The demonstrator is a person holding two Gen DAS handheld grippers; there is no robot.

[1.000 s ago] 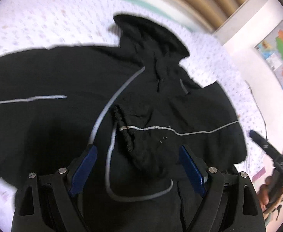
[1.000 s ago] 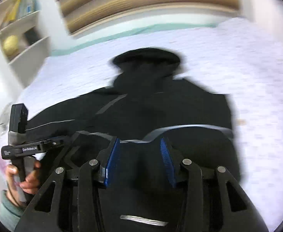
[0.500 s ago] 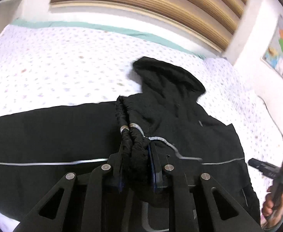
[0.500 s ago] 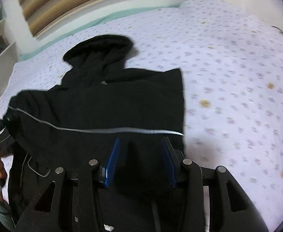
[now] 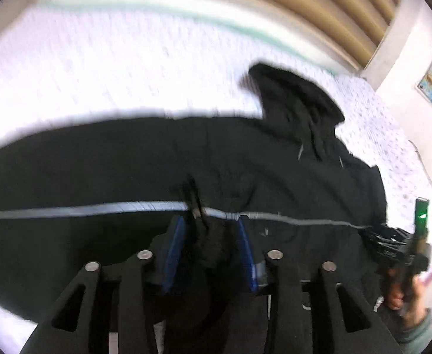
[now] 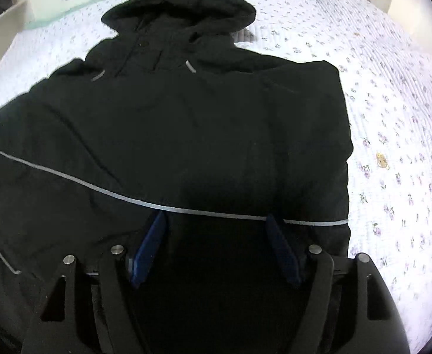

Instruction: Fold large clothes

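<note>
Hoodie point(image 6: 186, 135) fabric fills most of both our views: a black garment with thin grey piping, spread on a bed point(image 6: 399, 124) whose white cover carries a small floral print. From our right wrist we see its hood point(image 6: 180, 11) pointing away from us toward the far edge of the bed, with the body lying fairly flat and its right side ending in a straight folded edge. A grey stripe point(image 6: 204, 211) runs across the cloth just ahead of our right claw point(image 6: 216, 221).

Our right claw stands with its blue pads point(image 6: 148, 253) well apart, hovering low over the near part of the hoodie; we cannot tell whether the pads touch the cloth, and nothing is pinched between them.

Our left view is blurred. There the hoodie stretches wide from left to right, the hood up at the right, and a sleeve reaches off to the left. Our left claw point(image 5: 210, 230) has its pads parted a little, and a bunched ribbed piece of the black cloth, a cuff point(image 5: 204, 236) by its look, sits between them right at the grey stripe. We cannot tell whether the pads press on it.

At the right edge of that view our right hand point(image 5: 405, 289) holds the other gripper's handle beside the hoodie. Behind the bed we see a slatted headboard point(image 5: 275, 3) and a white wall.
</note>
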